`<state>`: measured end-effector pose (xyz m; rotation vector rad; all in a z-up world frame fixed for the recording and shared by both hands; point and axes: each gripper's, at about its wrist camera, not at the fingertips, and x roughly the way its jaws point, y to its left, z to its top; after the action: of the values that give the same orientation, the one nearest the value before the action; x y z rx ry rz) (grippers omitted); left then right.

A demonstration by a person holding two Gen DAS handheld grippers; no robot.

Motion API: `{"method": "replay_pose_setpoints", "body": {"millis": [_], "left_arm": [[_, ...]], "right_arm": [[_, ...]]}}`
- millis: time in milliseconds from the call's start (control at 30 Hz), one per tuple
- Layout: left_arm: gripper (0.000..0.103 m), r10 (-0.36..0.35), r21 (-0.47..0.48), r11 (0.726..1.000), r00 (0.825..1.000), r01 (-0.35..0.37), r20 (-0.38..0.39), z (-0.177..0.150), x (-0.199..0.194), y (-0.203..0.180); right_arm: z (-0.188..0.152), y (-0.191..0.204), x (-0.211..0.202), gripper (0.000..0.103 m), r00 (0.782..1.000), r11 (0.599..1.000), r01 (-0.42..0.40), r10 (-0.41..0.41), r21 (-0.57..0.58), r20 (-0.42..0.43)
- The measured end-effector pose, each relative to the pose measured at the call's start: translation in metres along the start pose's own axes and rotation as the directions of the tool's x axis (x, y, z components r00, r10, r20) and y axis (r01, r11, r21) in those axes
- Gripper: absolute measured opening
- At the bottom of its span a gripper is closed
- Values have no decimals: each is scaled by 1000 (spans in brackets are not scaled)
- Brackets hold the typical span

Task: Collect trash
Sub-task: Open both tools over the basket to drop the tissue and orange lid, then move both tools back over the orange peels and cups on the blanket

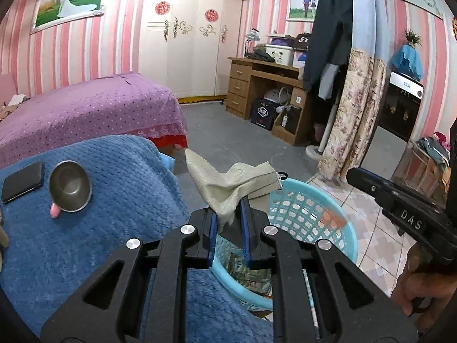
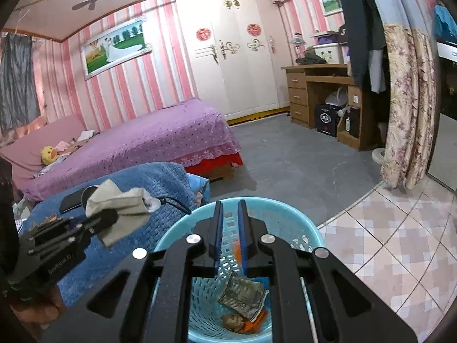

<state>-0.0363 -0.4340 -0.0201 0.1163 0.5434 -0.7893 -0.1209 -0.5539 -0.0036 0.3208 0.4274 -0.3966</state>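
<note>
My left gripper [image 1: 228, 208] is shut on a crumpled beige face mask [image 1: 228, 185] and holds it over the near rim of the light blue basket [image 1: 311, 208]. In the right wrist view the left gripper [image 2: 97, 220] with the mask [image 2: 120, 203] is at the left, above the blue blanket. My right gripper [image 2: 230, 214] hangs over the basket [image 2: 302, 225], jaws a small gap apart with nothing between them. Wrappers and crumpled trash [image 2: 242, 291] lie in the basket's bottom.
The blue blanket surface [image 1: 85, 228] holds a metal bowl [image 1: 70, 185], a black phone [image 1: 22, 181] and a small pink object [image 1: 53, 210]. A purple bed [image 2: 137, 143] lies behind. A wooden desk [image 2: 320, 91], a floral curtain [image 2: 408, 108] and tiled floor [image 2: 385, 243] are to the right.
</note>
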Motion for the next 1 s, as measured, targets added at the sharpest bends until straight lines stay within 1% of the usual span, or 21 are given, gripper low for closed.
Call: {"method": "replay_pose_setpoints", "body": {"millis": [33,100,133,167,267,300,333,367,400,433,467,567,667,833,867,900,933,1000], "left_arm": [[13,-5,5,1000,1000,5,-9,-1,4,-2],[15,-17,8,1000,1000,17,-23,-1,9,-4],[17,-23,8,1000,999,23,-31,-2,11,-5],[18,-26,2,1000,999,26,-38,-2,15,-7],[19,-48,1,999,997,48,-68,-5,22,-11],[22,-52,3,999,996,53,-73,-5,23,-13],[42,-63,4,998,994,64,-86,-5,26,-15],[68,-71,2,997,993,71,-92,-5,26,-15],[76,-62,0,998,995,62,-82,-5,24,-15],[80,-43,2,999,997,43,-62,-4,20,-15],[81,-31,8,999,998,31,-48,-3,16,-14],[81,-25,-4,1000,999,25,-49,-1,11,-4],[81,1,-22,1000,999,-2,-32,1,-3,16],[85,112,-69,991,994,-112,-7,3,-39,74],[86,151,-80,985,988,-151,1,4,-51,91],[86,173,-89,981,985,-172,5,4,-58,102],[87,203,-108,974,979,-201,14,4,-71,119],[88,243,-141,961,970,-238,22,3,-89,144]], "right_arm": [[1,-1,0,11,1000,1000,2,-2,6,2],[1,-3,-1,19,1000,1000,14,-15,15,8],[1,-4,-1,30,1000,1000,18,-18,21,14],[1,-6,-3,36,1000,999,18,-18,28,19],[2,-10,-6,36,999,998,17,-19,54,38],[3,-11,-6,36,999,998,18,-21,60,38],[3,-10,-7,36,999,998,21,-24,66,40],[3,-10,-7,36,999,997,20,-23,68,42],[3,-9,-8,36,999,997,21,-24,68,45],[3,-8,-7,36,999,998,23,-26,67,45],[2,-7,-7,36,999,998,22,-25,66,45],[1,-3,-6,36,999,998,18,-20,58,39],[2,0,-6,36,999,999,11,-13,48,38],[2,20,0,36,1000,1000,-22,22,19,21],[2,28,0,38,999,999,-35,35,9,20],[2,35,0,39,999,999,-45,45,3,19],[2,40,0,43,998,998,-55,55,0,17],[1,54,1,44,997,997,-81,81,-10,14]]}}
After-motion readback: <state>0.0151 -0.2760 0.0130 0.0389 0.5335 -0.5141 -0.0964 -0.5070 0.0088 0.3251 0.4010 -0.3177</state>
